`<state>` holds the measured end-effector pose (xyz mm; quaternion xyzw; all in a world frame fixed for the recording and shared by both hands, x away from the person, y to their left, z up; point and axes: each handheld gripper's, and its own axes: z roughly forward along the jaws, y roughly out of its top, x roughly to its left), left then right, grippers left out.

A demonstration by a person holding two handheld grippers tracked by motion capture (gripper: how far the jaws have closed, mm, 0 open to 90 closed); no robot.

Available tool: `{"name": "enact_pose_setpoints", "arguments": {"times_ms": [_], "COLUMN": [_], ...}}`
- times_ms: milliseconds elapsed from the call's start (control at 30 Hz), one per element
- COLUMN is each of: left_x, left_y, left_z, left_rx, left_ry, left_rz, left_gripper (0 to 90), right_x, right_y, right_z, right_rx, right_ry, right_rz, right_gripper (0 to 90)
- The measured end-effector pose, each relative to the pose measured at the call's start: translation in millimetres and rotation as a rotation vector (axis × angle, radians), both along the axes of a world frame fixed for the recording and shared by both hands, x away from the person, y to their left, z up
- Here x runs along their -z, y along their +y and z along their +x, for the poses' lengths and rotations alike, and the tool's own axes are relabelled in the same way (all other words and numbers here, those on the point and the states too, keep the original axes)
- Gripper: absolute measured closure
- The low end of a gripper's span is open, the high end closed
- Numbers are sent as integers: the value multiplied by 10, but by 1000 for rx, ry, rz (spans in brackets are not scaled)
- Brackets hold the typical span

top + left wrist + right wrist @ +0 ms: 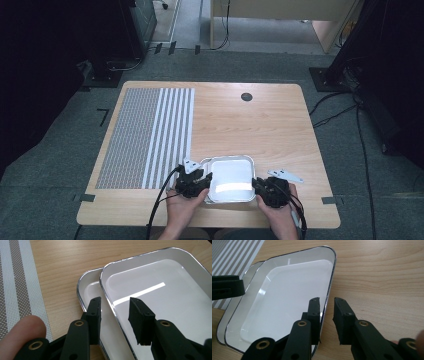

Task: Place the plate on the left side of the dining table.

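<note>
Two white metal-rimmed trays lie stacked and slightly offset near the table's front edge, the upper tray (230, 172) (162, 297) (287, 297) over the lower tray (204, 162) (90, 290) (249, 275). My left gripper (207, 179) (115, 302) straddles the upper tray's left rim, jaws apart with gaps on both sides. My right gripper (256, 186) (327, 301) straddles that tray's right rim, one jaw inside and one outside, and is open too. A jaw of the left gripper (227, 287) shows across the tray.
A grey and white striped placemat (145, 135) (15, 277) (234, 252) covers the left part of the wooden table (260, 125), just left of the trays. A small black round cap (246, 96) sits at the far edge. A fingertip (22, 332) rests beside the left jaw.
</note>
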<state>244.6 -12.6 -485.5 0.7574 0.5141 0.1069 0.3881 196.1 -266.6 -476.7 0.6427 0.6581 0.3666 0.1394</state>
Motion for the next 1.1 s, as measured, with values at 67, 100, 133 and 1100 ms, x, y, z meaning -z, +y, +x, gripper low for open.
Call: {"name": "enact_pose_setpoints", "arguments": {"times_ms": [67, 100, 133, 1100], "left_x": [-3, -7, -7, 77], "left_y": [0, -3, -3, -140], "left_z": [41, 61, 61, 321], "left_rx": [-10, -16, -16, -26], "left_ry": [7, 4, 4, 16], "left_rz": [-3, -1, -1, 53], "left_gripper": [631, 634, 648, 724], "right_x": [-19, -28, -28, 17], "right_y": [-15, -19, -19, 44], "right_z": [-21, -30, -30, -143], "right_rx": [6, 8, 8, -3], "right_ry": [-10, -14, -14, 3], "right_rz": [10, 14, 14, -17], "right_gripper": [749, 745, 745, 827]}}
